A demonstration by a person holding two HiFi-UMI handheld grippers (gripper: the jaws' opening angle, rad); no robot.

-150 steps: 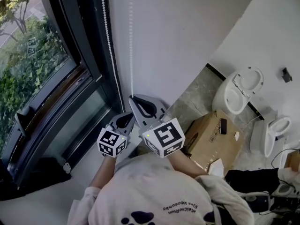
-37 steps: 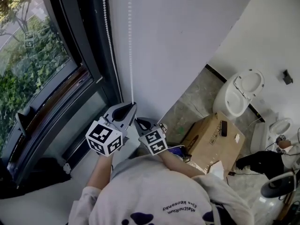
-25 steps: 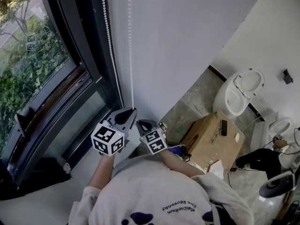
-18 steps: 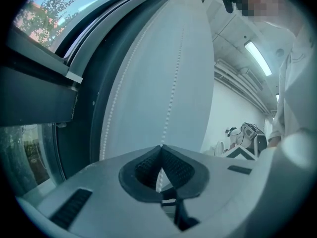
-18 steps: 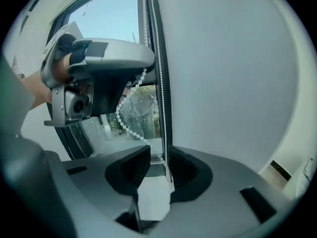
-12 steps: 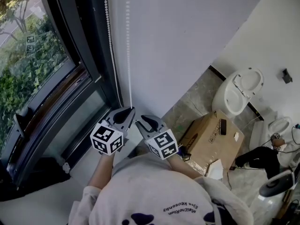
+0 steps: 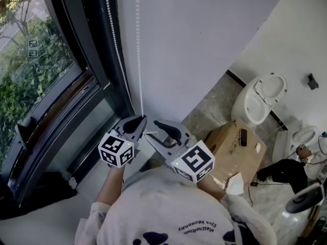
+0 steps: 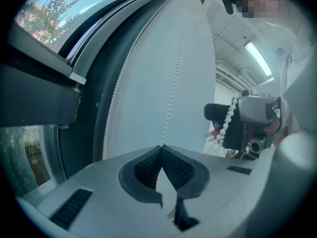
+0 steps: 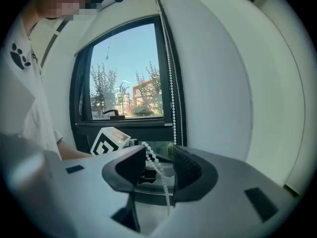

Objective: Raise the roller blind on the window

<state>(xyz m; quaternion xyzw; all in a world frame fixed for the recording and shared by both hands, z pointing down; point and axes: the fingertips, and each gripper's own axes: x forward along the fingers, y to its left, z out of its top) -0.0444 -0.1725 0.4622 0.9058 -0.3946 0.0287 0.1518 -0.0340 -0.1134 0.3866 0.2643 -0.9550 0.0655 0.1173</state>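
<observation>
Cord: white beaded cord [image 7: 138, 50], two strands down the smooth white wall [image 7: 204, 40] beside the dark window frame [image 7: 97, 60], upper left.
Left claw [image 7: 140, 119]: I have it pinched shut on one strand, ribbed black pads [image 8: 173, 165] together.
Right claw [image 7: 151, 128]: jaws just opened wide; beads hang loose between them, ungripped.
Box: brown cardboard box [image 7: 225, 154], lower right, small dark item on top.

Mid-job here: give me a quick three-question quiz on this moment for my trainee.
1. True or false: the left tool is shut on the bead chain.
2. The right tool is: A) shut on the chain; B) open, chain running between its jaws; C) holding a cup.
3. Fill in: the white fixture beside the cardboard box is a ____.
Key: 1 true. 2 B; its jaws have just been opening. 3 toilet.
</observation>
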